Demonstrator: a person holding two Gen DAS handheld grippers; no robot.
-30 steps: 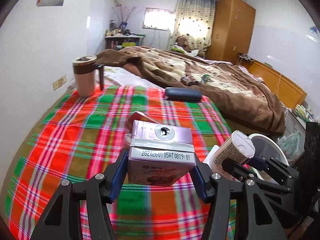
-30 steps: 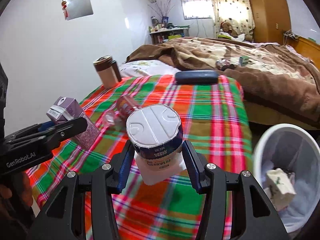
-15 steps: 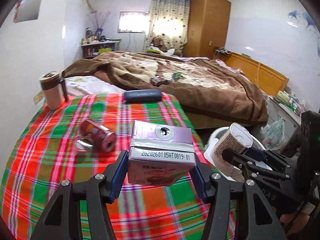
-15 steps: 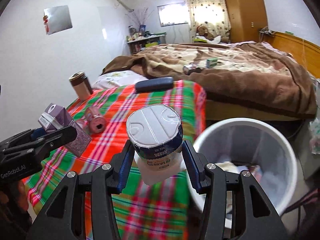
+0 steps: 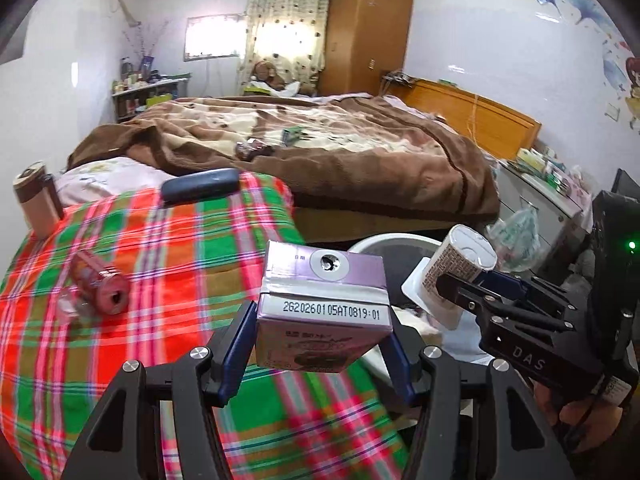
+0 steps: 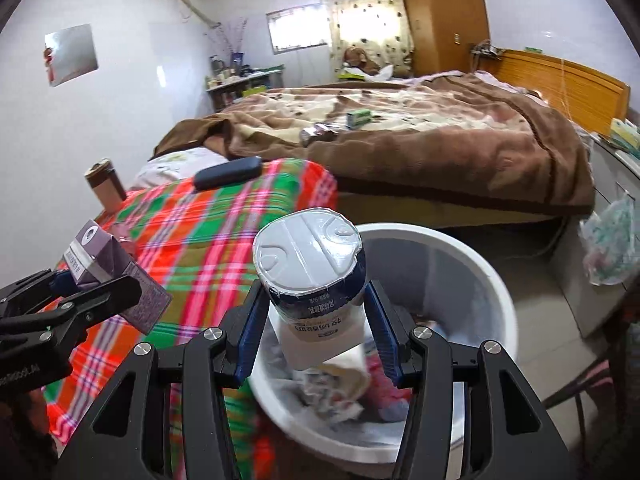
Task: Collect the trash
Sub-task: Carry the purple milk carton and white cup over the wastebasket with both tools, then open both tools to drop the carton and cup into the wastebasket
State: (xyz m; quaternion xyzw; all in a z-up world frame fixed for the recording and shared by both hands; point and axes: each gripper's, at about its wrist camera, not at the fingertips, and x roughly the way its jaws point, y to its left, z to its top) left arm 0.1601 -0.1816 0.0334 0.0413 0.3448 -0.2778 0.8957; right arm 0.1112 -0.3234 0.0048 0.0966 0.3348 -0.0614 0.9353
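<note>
Left gripper (image 5: 320, 350) is clamped on the purple carton (image 5: 322, 306); right gripper (image 6: 312, 332) is clamped on the sealed cup (image 6: 312, 276). Both loads have been carried off the plaid table (image 5: 160, 264), past its near corner. The cup is now held over the white bin (image 6: 472, 276), the carton beside its rim. Release is judged imminent.

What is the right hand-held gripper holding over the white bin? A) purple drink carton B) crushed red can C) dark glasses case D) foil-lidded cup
D: the right hand-held gripper clamps the foil-lidded cup above the white bin; the purple carton is in the left one.
</note>
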